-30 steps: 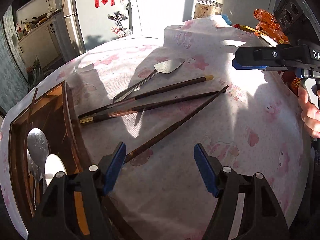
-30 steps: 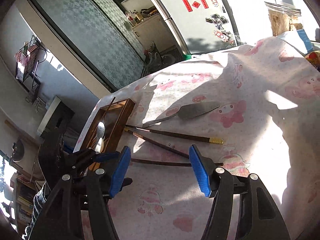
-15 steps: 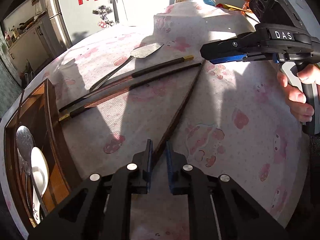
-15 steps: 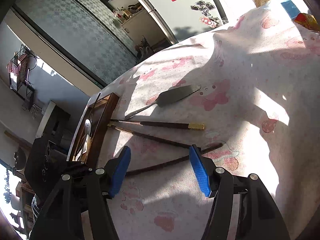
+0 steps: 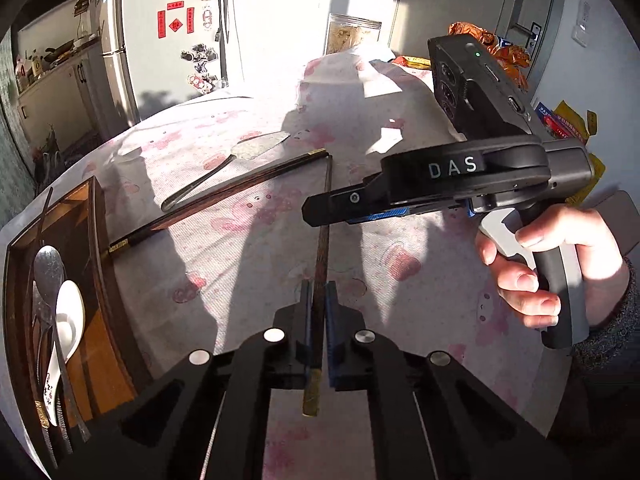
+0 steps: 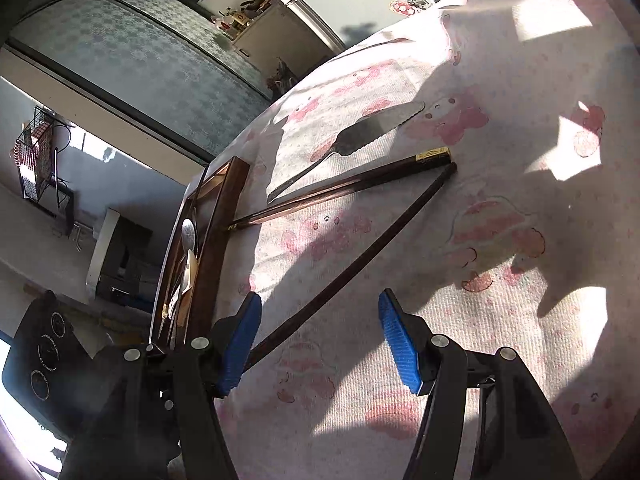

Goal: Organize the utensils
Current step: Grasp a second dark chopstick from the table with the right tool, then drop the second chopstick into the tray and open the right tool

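Note:
My left gripper [image 5: 317, 312] is shut on a dark wooden chopstick [image 5: 322, 240] near its gold-capped end; the stick points away across the pink-patterned tablecloth. The same chopstick [image 6: 360, 256] runs diagonally in the right wrist view. Two more dark chopsticks [image 5: 224, 200] and a metal cake server [image 5: 240, 160] lie side by side beyond it. A wooden utensil tray [image 5: 100, 264] at the left holds a metal spoon [image 5: 48, 268] and a white spoon [image 5: 68, 320]. My right gripper [image 6: 320, 340] is open and empty, hovering over the cloth; it also shows in the left wrist view [image 5: 440, 196].
A clear food jar [image 5: 352, 36] and orange snack bags [image 5: 492, 56] stand at the table's far side. A fridge with magnets [image 5: 168, 40] is behind the table. The tray [image 6: 216, 240] lies at the table's left edge.
My left gripper closed on the chopstick and swung it so it points straight ahead. The right gripper came closer over the table, still open.

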`<state>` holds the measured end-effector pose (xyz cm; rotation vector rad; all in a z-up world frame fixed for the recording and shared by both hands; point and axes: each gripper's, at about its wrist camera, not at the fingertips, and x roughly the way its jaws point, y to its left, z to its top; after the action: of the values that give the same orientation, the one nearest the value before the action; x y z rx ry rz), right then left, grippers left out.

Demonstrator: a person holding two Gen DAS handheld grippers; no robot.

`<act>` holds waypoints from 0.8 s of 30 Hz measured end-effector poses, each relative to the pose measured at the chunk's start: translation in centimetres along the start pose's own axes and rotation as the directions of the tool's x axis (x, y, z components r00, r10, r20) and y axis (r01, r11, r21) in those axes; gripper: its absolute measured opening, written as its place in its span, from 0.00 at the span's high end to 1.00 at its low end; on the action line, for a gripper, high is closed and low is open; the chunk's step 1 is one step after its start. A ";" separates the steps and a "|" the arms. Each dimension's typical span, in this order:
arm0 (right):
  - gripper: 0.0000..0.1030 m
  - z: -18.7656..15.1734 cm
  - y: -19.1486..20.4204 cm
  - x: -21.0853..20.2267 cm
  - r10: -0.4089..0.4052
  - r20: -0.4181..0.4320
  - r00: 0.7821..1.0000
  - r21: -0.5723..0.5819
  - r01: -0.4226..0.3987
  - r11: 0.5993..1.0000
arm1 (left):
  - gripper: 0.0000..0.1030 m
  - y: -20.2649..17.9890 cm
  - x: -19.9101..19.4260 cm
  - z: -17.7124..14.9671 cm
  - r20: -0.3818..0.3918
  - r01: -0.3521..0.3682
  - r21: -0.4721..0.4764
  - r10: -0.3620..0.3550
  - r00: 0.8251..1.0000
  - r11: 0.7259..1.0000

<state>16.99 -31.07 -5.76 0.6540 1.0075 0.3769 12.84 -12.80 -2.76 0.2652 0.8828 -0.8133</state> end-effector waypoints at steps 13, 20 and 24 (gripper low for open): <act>0.84 -1.3 1.6 0.3 -0.062 0.030 0.998 0.025 0.062 0.998 | 0.94 -0.9 -0.3 -2.7 0.007 0.002 -0.002 -0.002 1.000 1.000; 0.84 0.1 8.1 2.2 -0.049 0.011 0.999 -0.099 0.050 0.994 | 0.94 1.9 -4.7 -3.6 0.062 -0.068 -0.043 0.071 0.996 0.997; 0.87 1.0 12.8 5.9 -0.025 -0.029 0.999 -0.164 0.020 0.986 | 0.94 5.7 -6.6 -4.7 0.056 -0.125 -0.113 0.132 0.990 0.986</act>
<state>20.85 -18.43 -0.82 0.4897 1.0011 0.4456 11.76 -3.05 -1.24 0.1974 0.8386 -0.6479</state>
